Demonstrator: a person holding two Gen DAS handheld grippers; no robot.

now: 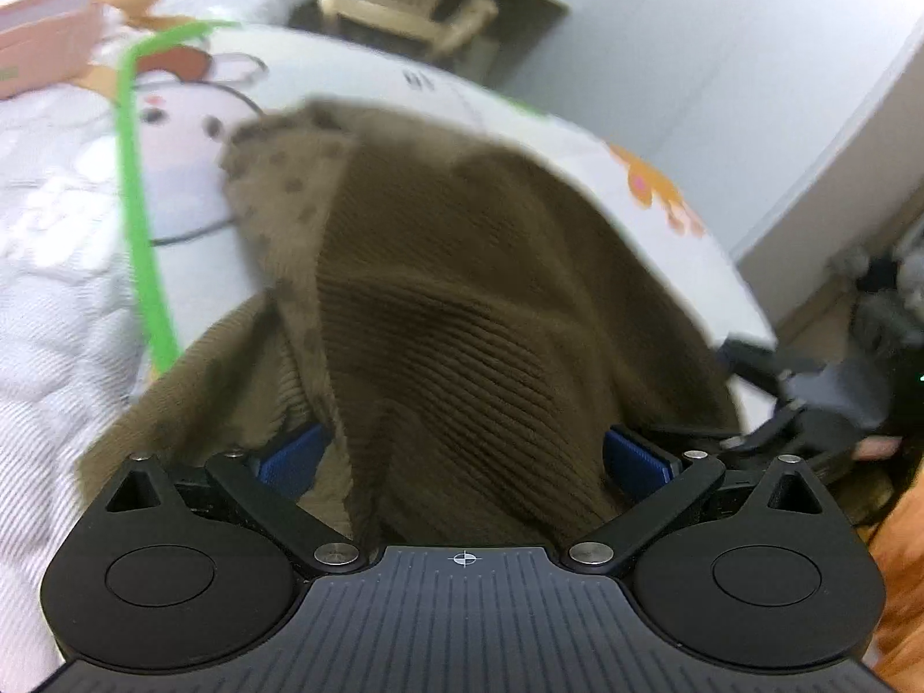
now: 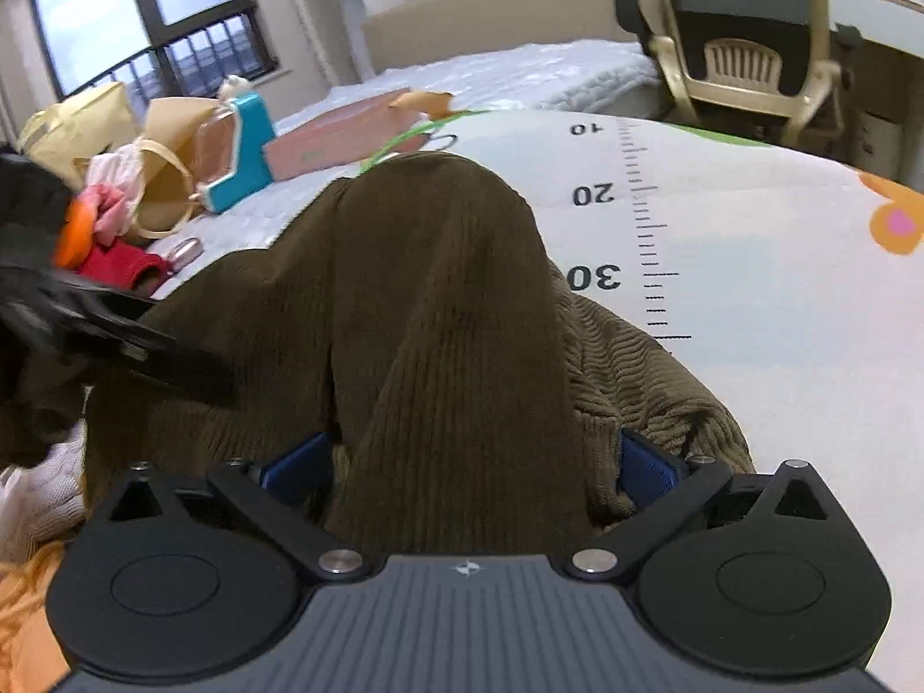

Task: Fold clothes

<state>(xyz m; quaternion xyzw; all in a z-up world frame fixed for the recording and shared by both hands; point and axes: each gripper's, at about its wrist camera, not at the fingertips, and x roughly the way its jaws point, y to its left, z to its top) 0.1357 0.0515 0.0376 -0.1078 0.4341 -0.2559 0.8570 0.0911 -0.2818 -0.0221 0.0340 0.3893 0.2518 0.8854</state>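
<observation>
gripping a thick fold of the olive-brown ribbed corduroy garment (image 1: 462, 300), my left claw (image 1: 462, 462) had its blue-padded fingers (image 1: 638, 459) pressed against either side of the bunched cloth, so it was clenched on the fabric. my right claw (image 2: 468, 462) did the same in its own view: its blue pads (image 2: 649, 465) sat on both sides of a tall ridge of that garment (image 2: 439, 300), grasping it.

the garment lay draped over a white printed mat (image 2: 751, 265) marked with a ruler scale and orange flowers, spread on the bed. in the left wrist view a lighter spotted lining (image 1: 277, 185) showed turned out along the garment's left edge, beside a green line (image 1: 141, 219) and a cartoon figure on the mat. the right claw appeared at the right edge of that view (image 1: 808, 404), blurred, just beside the cloth.

beyond the garment sat a flat pink box (image 2: 341, 141), a teal and white carton (image 2: 245, 156), a tan paper bag (image 2: 161, 173) and some red and pink cloth (image 2: 115, 242). a cream chair (image 2: 745, 63) stood past the bed.
</observation>
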